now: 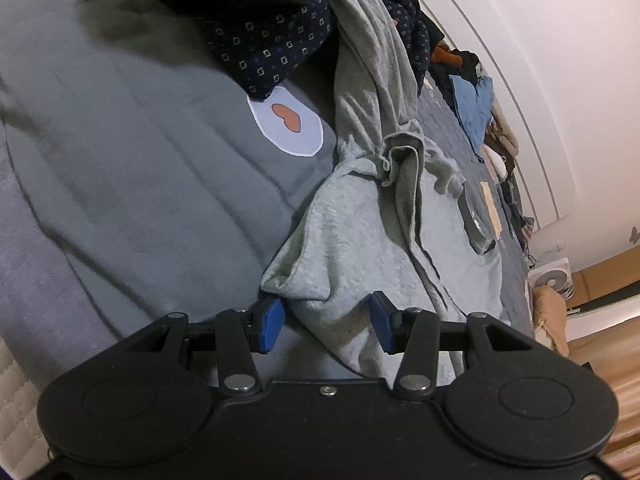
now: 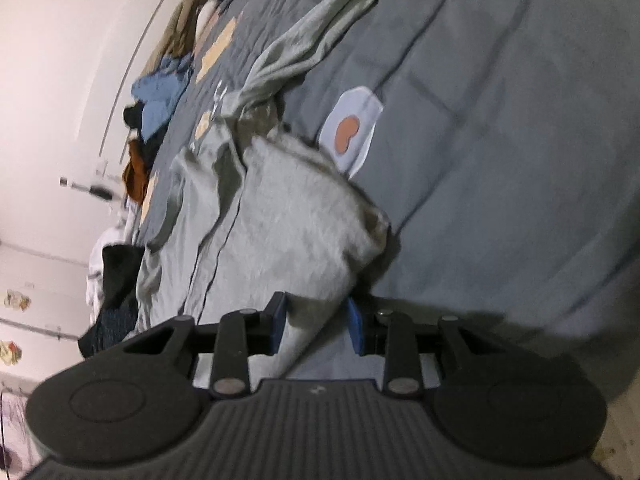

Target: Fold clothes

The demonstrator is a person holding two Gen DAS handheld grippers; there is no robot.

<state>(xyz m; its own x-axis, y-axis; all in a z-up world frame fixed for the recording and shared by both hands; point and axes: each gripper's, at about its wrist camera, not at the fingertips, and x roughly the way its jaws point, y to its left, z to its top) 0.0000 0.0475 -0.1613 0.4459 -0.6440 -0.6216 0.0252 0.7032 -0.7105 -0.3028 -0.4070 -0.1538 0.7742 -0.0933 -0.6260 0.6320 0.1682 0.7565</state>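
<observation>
A light grey garment [image 1: 360, 232] lies rumpled on the grey bed cover [image 1: 140, 160], with a long part running off toward the top of the left wrist view. My left gripper [image 1: 327, 322] has a bunched edge of it between its blue pads [image 1: 272, 326], and the cloth reaches both pads. In the right wrist view the same grey garment [image 2: 288, 220] spreads away from my right gripper [image 2: 316, 326]. A fold of it fills the gap between those pads [image 2: 356, 328]. Both grippers point down at the bed.
A white patch with an orange heart [image 1: 286, 122] [image 2: 352, 128] marks the cover beside the garment. A dark patterned garment [image 1: 272, 48] lies beyond it. A blue garment [image 1: 474, 108] [image 2: 160, 100] and other clothes pile along the wall. A fan [image 1: 552, 280] stands on the wood floor.
</observation>
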